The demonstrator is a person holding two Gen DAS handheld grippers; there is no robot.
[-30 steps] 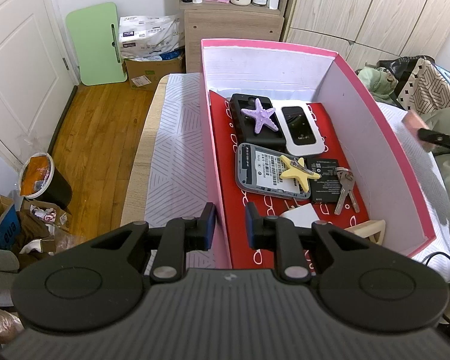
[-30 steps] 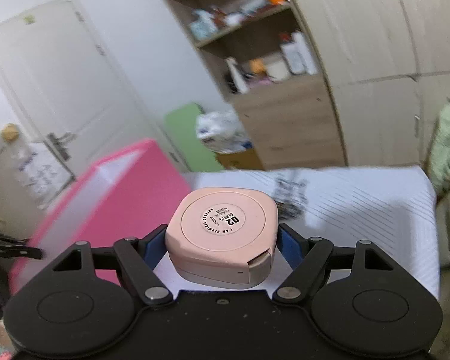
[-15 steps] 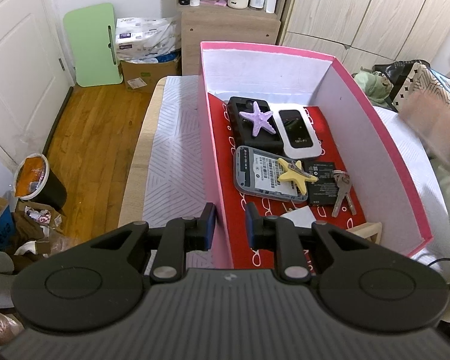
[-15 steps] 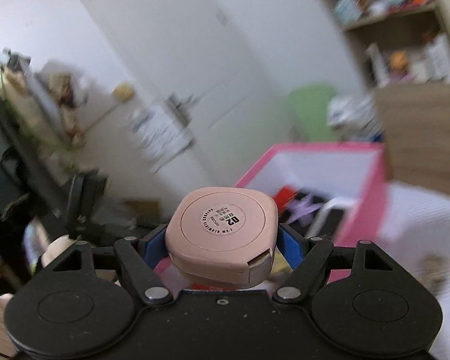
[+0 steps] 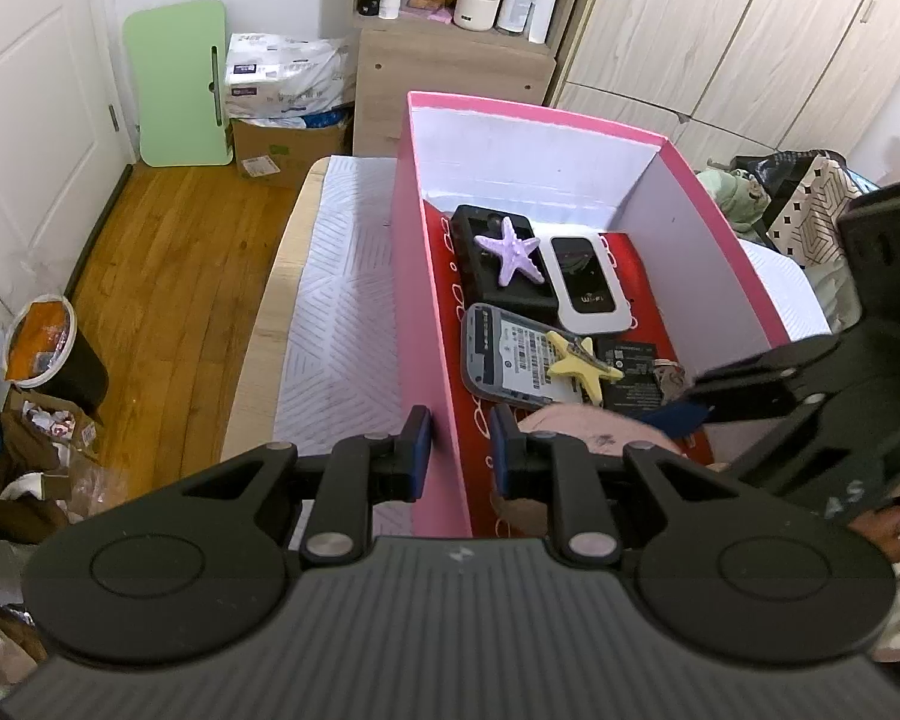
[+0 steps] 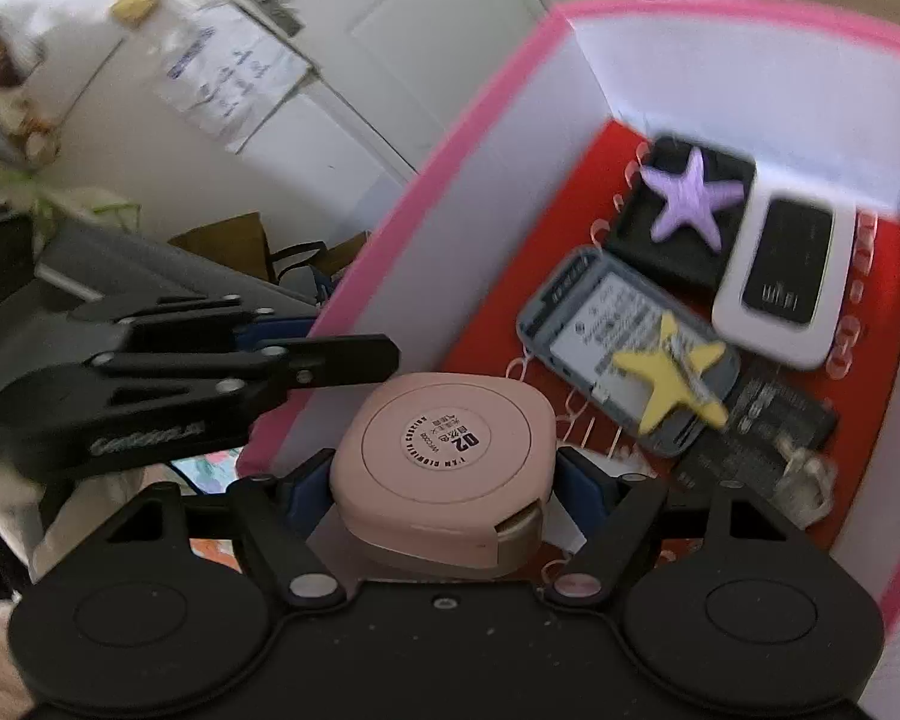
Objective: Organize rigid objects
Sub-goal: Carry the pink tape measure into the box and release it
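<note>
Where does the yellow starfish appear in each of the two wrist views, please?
Left wrist: the yellow starfish lies right of centre, on the grey device inside the pink box.
Right wrist: the starfish lies right of centre on that device.
Shared landmark: the purple starfish beyond it.

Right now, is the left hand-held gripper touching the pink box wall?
Touching. In the left wrist view, the left hand-held gripper pinches the pink box wall between its blue pads, with no gap visible.
</note>
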